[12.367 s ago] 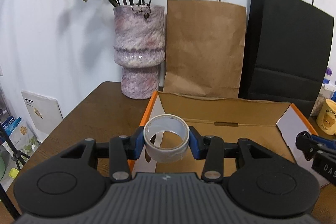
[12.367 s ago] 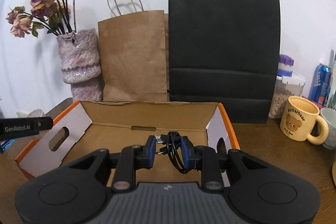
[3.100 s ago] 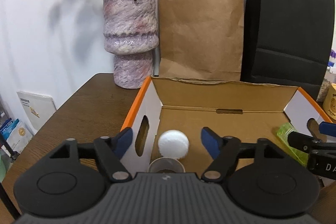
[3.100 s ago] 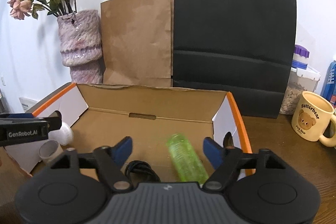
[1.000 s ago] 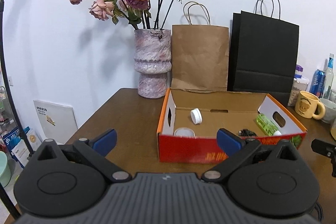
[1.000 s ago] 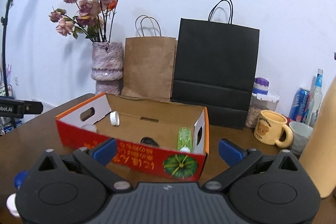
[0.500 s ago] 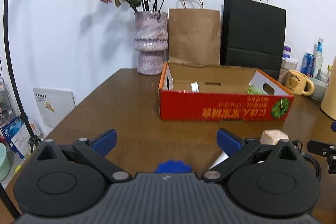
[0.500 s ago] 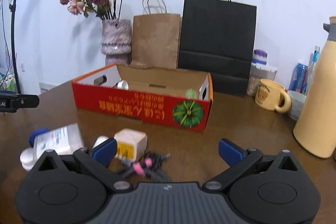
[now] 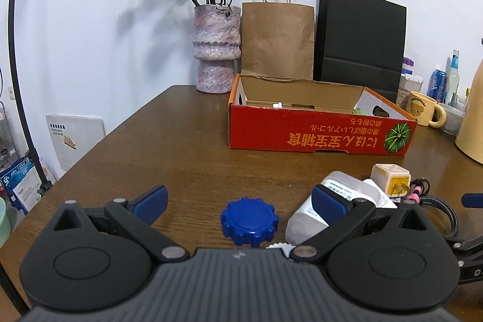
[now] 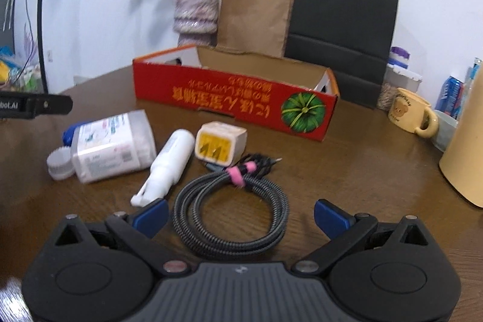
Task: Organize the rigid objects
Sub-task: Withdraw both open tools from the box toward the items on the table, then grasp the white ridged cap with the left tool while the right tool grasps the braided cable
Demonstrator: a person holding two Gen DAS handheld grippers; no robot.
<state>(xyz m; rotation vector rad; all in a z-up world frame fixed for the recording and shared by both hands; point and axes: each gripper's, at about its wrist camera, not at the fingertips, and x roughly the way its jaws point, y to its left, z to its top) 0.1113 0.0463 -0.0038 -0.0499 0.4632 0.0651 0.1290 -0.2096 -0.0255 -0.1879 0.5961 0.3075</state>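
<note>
Looking along the left wrist view, the left claw (image 9: 238,199) stands wide open and empty just above the tabletop (image 9: 169,147), its blue pads bracketing a blue cap (image 9: 249,221) that lies flat between them; the right pad sits in front of a white bottle (image 9: 341,195) lying on its side, so a closing squeeze could catch the bottle instead of the cap and shove both aside, and a low, round cap may well slip out from under the pads. The red box (image 9: 317,135), the likely destination, stands well apart toward the back. Turning to the right wrist view, which is somewhat blurred, the right claw (image 10: 241,216) is likewise wide open and holding nothing, with a coiled cable (image 10: 232,213) lying between its pads. Its loose loops could splay or snag on the charger plug (image 10: 220,144) just beyond, or brush the slim white spray bottle (image 10: 167,168) beside the left pad, dragging neighbours along.
</note>
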